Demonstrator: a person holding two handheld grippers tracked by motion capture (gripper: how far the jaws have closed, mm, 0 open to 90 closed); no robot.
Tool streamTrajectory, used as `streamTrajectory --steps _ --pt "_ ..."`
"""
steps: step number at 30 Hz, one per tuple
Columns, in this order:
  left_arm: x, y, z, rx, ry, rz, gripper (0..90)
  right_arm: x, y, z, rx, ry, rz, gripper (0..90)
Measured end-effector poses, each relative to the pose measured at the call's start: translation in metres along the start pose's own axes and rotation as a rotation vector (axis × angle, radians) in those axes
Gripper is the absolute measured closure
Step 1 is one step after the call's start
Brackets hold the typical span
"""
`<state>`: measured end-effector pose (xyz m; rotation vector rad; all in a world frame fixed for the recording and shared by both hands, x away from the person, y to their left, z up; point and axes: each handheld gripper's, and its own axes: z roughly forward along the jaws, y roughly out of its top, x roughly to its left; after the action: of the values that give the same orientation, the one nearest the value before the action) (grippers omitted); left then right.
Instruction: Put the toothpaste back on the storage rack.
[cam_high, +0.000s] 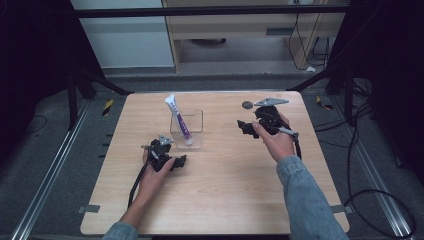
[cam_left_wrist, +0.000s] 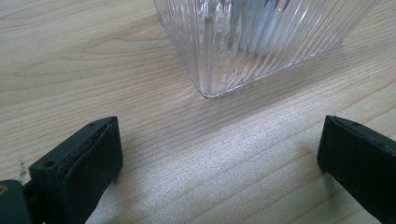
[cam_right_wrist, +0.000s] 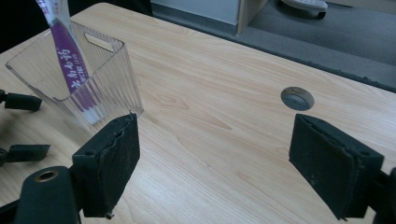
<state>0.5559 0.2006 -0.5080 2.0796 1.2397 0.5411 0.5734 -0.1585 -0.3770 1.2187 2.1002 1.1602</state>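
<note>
Near the middle of the light wooden table (cam_high: 215, 200) stands a clear ribbed plastic container (cam_high: 187, 130), square-cornered, upright and open at the top, with a slot handle cut near its rim. Leaning inside it is a purple-and-white tube (cam_high: 178, 120), one end down in the container's near corner, its flat white end poking out above the rim, tilted up and away to the left.

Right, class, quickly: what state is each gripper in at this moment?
Left gripper: open, holding nothing, jaws apart just short of the clear container.
Right gripper: open, holding nothing, above bare table.
</note>
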Motion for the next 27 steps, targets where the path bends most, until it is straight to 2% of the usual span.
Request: streamTrajectory --steps 27 --pt "0.000 0.000 0.000 -0.001 0.000 -0.002 0.0 -0.032 -0.049 -0.016 0.040 -0.048 0.035 9.7"
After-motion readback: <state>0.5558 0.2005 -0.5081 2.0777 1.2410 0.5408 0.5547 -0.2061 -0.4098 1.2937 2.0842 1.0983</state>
